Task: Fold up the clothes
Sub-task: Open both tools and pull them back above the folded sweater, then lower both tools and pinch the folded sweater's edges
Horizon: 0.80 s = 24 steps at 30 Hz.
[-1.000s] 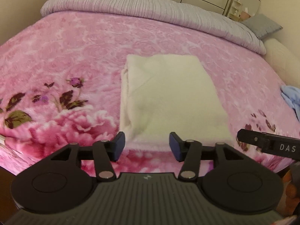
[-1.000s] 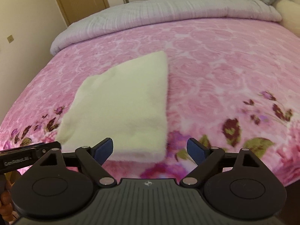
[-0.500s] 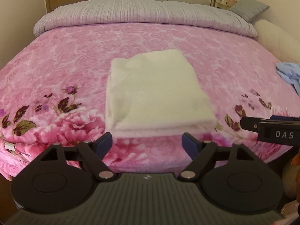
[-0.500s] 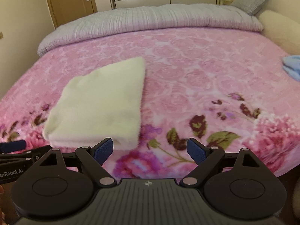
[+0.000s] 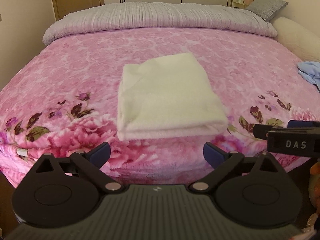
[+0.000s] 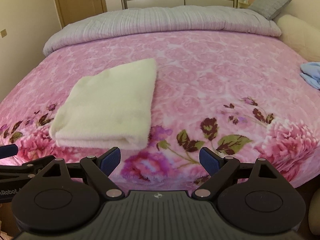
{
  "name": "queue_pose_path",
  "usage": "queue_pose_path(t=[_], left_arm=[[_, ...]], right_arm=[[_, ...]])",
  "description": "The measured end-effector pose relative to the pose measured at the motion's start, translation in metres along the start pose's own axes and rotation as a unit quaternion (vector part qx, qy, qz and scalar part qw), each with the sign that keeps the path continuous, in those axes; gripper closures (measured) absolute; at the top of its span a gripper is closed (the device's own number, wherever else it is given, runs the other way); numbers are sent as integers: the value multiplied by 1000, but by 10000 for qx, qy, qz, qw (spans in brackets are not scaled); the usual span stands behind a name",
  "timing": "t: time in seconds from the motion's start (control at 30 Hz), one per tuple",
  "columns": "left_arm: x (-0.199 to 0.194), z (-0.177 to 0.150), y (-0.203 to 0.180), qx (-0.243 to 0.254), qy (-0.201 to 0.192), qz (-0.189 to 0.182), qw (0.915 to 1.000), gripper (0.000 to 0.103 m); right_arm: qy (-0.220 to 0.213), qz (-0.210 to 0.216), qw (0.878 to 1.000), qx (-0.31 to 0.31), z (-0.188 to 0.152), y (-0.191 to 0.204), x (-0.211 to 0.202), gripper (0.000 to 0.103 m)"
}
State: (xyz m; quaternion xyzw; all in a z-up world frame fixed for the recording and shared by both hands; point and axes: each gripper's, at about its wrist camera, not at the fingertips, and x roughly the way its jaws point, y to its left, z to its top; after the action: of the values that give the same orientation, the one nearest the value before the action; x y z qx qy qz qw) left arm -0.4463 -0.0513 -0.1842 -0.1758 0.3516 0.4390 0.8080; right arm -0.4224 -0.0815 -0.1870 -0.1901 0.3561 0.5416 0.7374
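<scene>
A cream fluffy garment (image 5: pixel 168 96) lies folded into a neat rectangle near the front edge of the pink floral bedspread (image 5: pixel 80 70). My left gripper (image 5: pixel 156 154) hovers open just off the bed's front edge, straight in front of the fold, holding nothing. In the right wrist view the same folded garment (image 6: pixel 112 104) sits to the left, and my right gripper (image 6: pixel 160 160) is open and empty over the blanket's front edge. The right gripper's side (image 5: pixel 288 138) shows at the right of the left wrist view; the left gripper's tip (image 6: pixel 8 151) shows at the far left of the right wrist view.
A crumpled light blue cloth (image 6: pixel 311 74) lies at the bed's right edge. A grey duvet (image 5: pixel 160 18) is rolled along the far side, with a grey pillow (image 5: pixel 267 5) and cream headboard (image 6: pixel 298 34) at right. Behind stand a wardrobe and a wooden door (image 6: pixel 80 0).
Both grippers have drawn back from the folded garment toward the bed's front edge. The left gripper's fingers have spread wider apart. The garment lies still.
</scene>
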Motion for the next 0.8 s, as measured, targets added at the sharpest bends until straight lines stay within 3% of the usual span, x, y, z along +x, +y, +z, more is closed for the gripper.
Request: queue_pose_path(t=[0.43,0.8], left_arm=[[-13,-3,6,-217,-43,98,9997,5],[-8,-5,50,-671,-145,-33,9976,5]], right_arm=[[52,55,9999,-156,2,6,-1,15],[-13,-163,9988,-471,11,28,1,15]])
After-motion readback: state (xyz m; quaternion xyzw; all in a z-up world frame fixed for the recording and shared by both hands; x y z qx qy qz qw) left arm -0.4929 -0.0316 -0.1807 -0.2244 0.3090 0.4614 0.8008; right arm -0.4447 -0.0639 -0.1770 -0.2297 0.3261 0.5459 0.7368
